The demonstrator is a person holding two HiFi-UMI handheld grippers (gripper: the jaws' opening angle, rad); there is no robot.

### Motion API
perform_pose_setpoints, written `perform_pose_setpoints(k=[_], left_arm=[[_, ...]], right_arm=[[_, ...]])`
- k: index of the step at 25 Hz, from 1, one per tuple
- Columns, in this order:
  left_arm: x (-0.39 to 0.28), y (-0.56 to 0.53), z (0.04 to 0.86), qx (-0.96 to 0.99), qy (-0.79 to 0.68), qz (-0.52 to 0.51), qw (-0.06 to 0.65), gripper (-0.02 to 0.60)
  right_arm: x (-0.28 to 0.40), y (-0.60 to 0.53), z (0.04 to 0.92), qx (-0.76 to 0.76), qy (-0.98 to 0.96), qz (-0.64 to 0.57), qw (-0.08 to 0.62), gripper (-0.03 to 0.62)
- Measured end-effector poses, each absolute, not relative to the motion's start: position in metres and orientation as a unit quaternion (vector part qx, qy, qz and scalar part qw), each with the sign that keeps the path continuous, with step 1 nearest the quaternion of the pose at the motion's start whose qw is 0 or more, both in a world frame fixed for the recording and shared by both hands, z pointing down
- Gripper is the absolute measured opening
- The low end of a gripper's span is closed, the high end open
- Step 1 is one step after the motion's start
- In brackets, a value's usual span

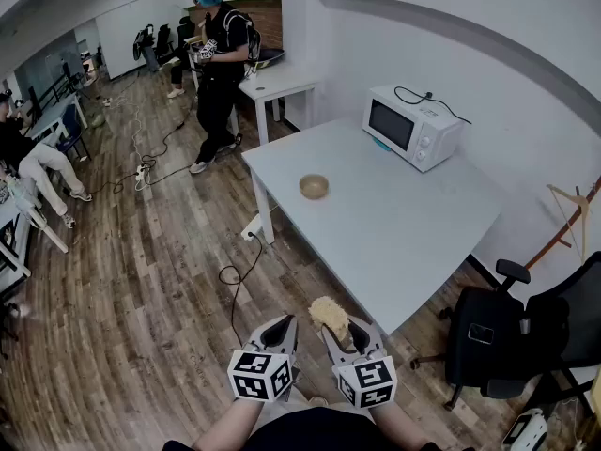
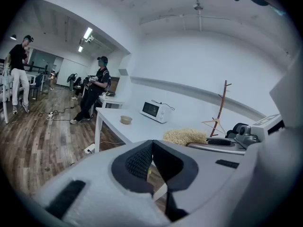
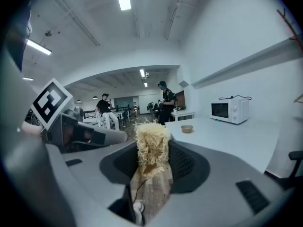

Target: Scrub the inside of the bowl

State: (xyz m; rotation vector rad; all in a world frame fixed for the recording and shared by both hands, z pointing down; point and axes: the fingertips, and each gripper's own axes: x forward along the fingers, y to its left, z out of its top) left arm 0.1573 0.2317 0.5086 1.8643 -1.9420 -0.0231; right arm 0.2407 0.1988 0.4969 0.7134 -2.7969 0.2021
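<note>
A small tan bowl (image 1: 314,187) stands on the white table (image 1: 394,233), toward its far left part, also seen small in the left gripper view (image 2: 126,120) and the right gripper view (image 3: 187,128). My right gripper (image 1: 334,325) is shut on a pale yellow fibrous scrubber (image 1: 330,316), which sticks up between its jaws (image 3: 152,145). My left gripper (image 1: 280,332) is shut with nothing between its pads (image 2: 140,161). Both grippers hover over the wooden floor, short of the table's near corner, far from the bowl.
A white microwave (image 1: 413,126) sits at the table's far right. A black office chair (image 1: 512,332) stands right of the table. A cable (image 1: 239,280) trails across the floor. A person in black (image 1: 218,69) stands beyond the table; another sits at left (image 1: 38,163).
</note>
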Motion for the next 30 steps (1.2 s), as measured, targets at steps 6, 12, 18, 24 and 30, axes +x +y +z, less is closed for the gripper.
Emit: perform_pose_setpoints(k=[6,12,18,24,30], left_arm=[[0.159,0.232,0.510,0.670,-0.706,-0.016,0.228,0.018],[0.153,0.232,0.509,0.667,-0.709,-0.017,0.231,0.018],[0.144,0.234,0.516,0.663,-0.710,-0.022,0.236,0.018],[0.123,0.225,0.523,0.664,-0.707,-0.018,0.242,0.018],[0.085,0.205,0.522,0.665,-0.706,-0.014,0.243,0.018]], right_arm=[[0.243,0.199,0.496,0.239,-0.960,0.063,0.129,0.176],[0.238,0.197,0.498,0.234,-0.961,0.064,0.131,0.176],[0.229,0.196,0.502,0.232,-0.961,0.075,0.126,0.176],[0.206,0.187,0.508,0.228,-0.961,0.079,0.136,0.178],[0.170,0.170,0.511,0.224,-0.961,0.086,0.139,0.178]])
